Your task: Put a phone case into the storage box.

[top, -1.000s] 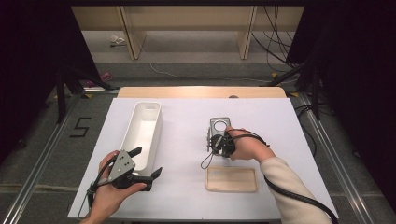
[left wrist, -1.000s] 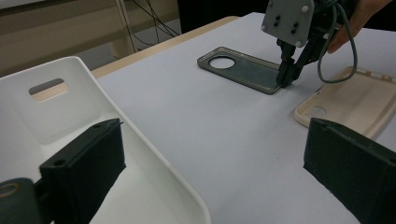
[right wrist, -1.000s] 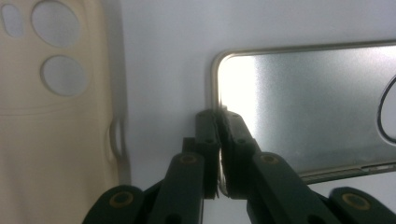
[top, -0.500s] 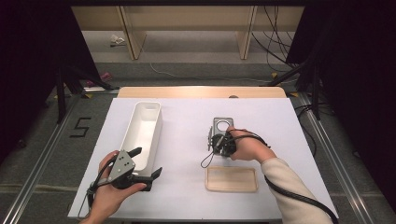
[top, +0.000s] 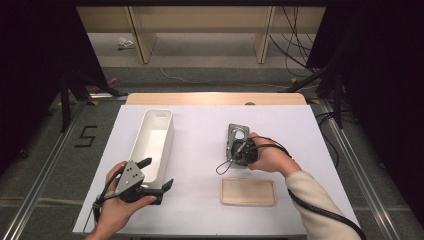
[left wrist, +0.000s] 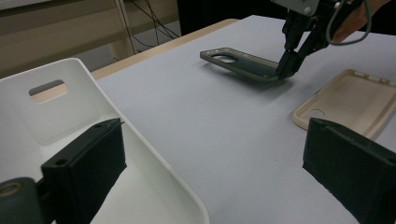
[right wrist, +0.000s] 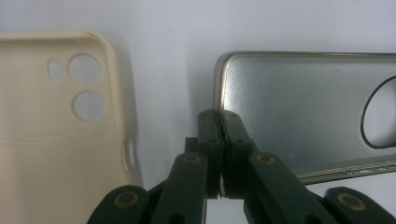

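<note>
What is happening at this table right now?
A person works with a gripper in each hand. The right gripper is shut on the near edge of a grey phone case, tilting that edge off the white table. A cream phone case lies flat beside it. The left gripper hangs open next to a white bin, holding nothing.

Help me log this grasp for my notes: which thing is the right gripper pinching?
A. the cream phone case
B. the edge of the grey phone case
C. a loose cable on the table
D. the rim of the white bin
B: in the left gripper view the right gripper is shut on the edge of the grey phone case and tilts that end up off the table, while the cream phone case lies apart.
</note>
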